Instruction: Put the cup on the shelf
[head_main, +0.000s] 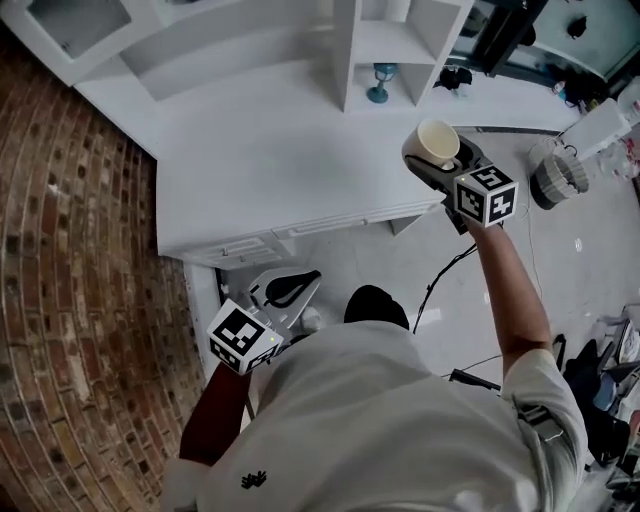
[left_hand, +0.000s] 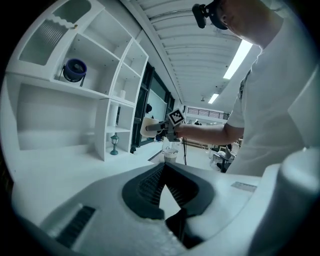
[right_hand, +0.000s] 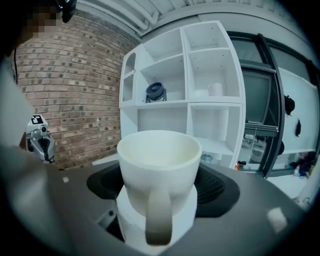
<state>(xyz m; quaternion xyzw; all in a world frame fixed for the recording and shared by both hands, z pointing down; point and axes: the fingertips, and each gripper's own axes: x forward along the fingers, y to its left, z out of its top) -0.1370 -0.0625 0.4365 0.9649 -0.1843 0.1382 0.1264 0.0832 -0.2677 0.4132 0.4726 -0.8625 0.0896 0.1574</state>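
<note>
— Where was the big white shelf (right_hand: 185, 75) seen?
— It was set on the white bench (head_main: 260, 150), straight ahead of the cup (right_hand: 159, 160). Its open boxes were turned toward the cup.
— How was the cup held?
— It was held upright in the air, near the bench's right end. Its mouth was up and its handle was turned back, away from the shelf. It was squeezed between the jaws of the right gripper (right_hand: 160, 186).
— Was the left gripper (left_hand: 163, 172) used?
— No. Its jaws were pressed together with nothing in them, and it was held low, well apart from the shelf. The right one was judged nearer, so a push forward seemed called for.
</note>
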